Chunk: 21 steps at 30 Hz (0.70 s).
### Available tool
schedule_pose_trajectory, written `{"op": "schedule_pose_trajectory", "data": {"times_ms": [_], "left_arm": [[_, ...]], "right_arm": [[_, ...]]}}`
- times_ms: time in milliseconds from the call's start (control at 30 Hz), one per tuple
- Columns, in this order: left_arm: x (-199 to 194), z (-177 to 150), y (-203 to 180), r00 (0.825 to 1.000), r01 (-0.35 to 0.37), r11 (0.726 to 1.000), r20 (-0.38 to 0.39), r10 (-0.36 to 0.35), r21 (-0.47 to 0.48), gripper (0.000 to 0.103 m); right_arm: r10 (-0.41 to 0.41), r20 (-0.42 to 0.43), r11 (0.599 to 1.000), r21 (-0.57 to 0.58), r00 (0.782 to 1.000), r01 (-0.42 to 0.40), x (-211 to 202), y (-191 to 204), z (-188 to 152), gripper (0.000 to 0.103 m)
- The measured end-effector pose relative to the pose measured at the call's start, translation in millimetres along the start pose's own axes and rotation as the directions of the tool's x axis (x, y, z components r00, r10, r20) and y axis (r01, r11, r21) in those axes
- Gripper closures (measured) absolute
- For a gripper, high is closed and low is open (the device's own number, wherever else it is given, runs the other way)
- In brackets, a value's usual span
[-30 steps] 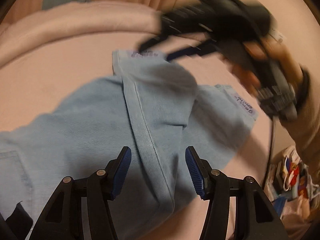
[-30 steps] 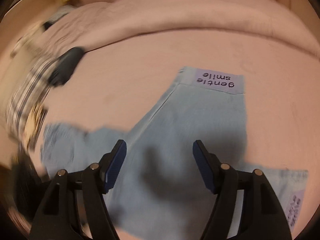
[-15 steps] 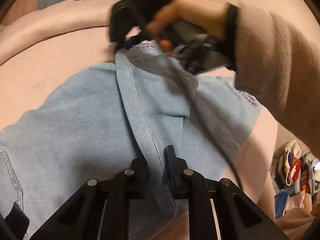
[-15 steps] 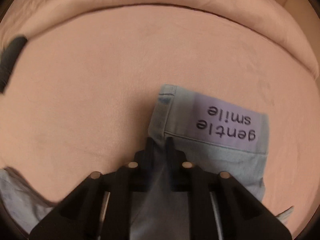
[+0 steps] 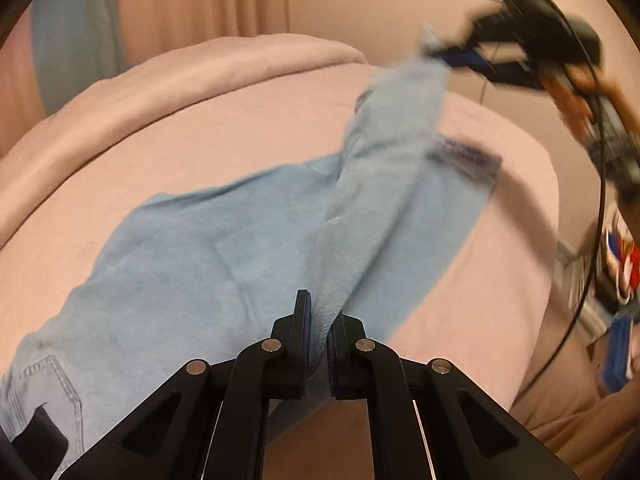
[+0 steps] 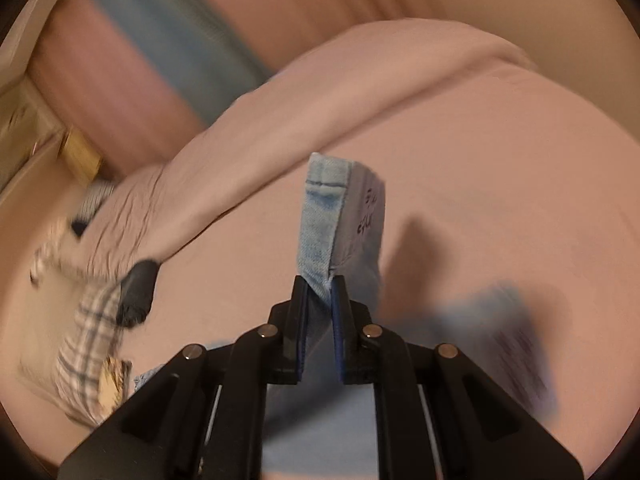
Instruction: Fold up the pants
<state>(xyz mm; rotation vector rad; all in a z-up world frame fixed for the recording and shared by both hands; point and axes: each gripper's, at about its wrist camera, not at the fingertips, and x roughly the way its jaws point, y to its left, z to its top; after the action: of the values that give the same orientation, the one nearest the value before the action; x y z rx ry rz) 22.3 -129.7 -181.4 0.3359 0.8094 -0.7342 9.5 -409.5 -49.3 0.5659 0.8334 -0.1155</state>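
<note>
Pants point(image 5: 208, 248), one pair, pale blue denim, lay spread on the pink bed point(image 5: 168, 140), waist end toward the left with one back pocket point(image 5: 48, 384) showing.

Left gripper point(image 5: 319, 332): fingers clamped on the seam edge of the upper leg, cloth pinched between the pads.

Right gripper point(image 6: 320, 304): fingers clamped on the hem point(image 6: 340, 208) of that leg; the cuff with its lilac label point(image 6: 370, 212) stood up out of the pads, clear of the bed. The second leg lay flat below, its own label point(image 5: 466, 156) blurred.

Judgement: the step was carrying the lifted leg over for a fold. To do it well, both grips should hold firm, the edge between them kept taut and level, and the hem set down square on its match before either lets go.

Count: two grippers, two legs, two labels, one pocket seen. Plaid cloth point(image 6: 84, 344) at the bed's left edge, one piece.
</note>
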Motion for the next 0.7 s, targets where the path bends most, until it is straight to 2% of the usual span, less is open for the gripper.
{"op": "schedule_pose_trajectory", "data": {"times_ms": [33, 67, 100, 133, 200, 267, 333, 433, 533, 633, 700], "left_arm": [[4, -1, -4, 1.000, -0.008, 1.000, -0.017, 0.008, 0.018, 0.097], [8, -1, -7, 0.999, -0.018, 0.999, -0.035, 0.019, 0.035, 0.097], [12, -2, -10, 0.998, -0.024, 0.998, -0.049, 0.027, 0.052, 0.097], [15, -4, -11, 0.997, -0.029, 0.997, -0.065, 0.033, 0.069, 0.097], [15, -11, -6, 0.995, -0.048, 0.994, -0.081, 0.056, 0.094, 0.097], [17, -9, -7, 0.994, -0.057, 0.994, -0.086, 0.066, 0.098, 0.097], [16, -9, -4, 0.994, -0.056, 0.995, -0.089, 0.064, 0.085, 0.097], [15, -7, -9, 0.994, -0.065, 0.994, -0.087, 0.073, 0.091, 0.097], [19, -12, -8, 0.992, -0.069, 0.993, -0.101, 0.078, 0.096, 0.097], [21, -10, -4, 0.992, -0.058, 0.996, -0.111, 0.066, 0.070, 0.097], [23, -7, 1, 0.992, -0.047, 0.997, -0.114, 0.053, 0.058, 0.097]], "right_arm": [[-0.014, 0.003, 0.998, 0.061, 1.000, 0.013, -9, -27, -20, 0.091], [-0.029, -0.005, 0.996, 0.085, 1.000, 0.029, -7, -46, -25, 0.091], [-0.052, -0.031, 0.990, 0.129, 0.998, 0.055, -5, -69, -48, 0.091], [-0.063, -0.057, 0.985, 0.155, 0.996, 0.071, 3, -66, -65, 0.091], [-0.079, -0.101, 0.972, 0.214, 0.992, 0.099, 13, -92, -92, 0.091], [-0.053, -0.099, 0.959, 0.273, 0.994, 0.079, 11, -102, -111, 0.091], [-0.037, -0.072, 0.954, 0.293, 0.997, 0.057, 9, -99, -112, 0.091], [-0.054, -0.018, 0.968, 0.244, 0.998, 0.057, -4, -80, -104, 0.092], [-0.055, 0.035, 0.975, 0.217, 0.998, 0.046, -31, -89, -102, 0.092], [-0.112, -0.032, 0.963, 0.242, 0.993, 0.117, -23, -107, -107, 0.091], [-0.122, -0.085, 0.958, 0.249, 0.989, 0.140, -11, -118, -116, 0.091]]}}
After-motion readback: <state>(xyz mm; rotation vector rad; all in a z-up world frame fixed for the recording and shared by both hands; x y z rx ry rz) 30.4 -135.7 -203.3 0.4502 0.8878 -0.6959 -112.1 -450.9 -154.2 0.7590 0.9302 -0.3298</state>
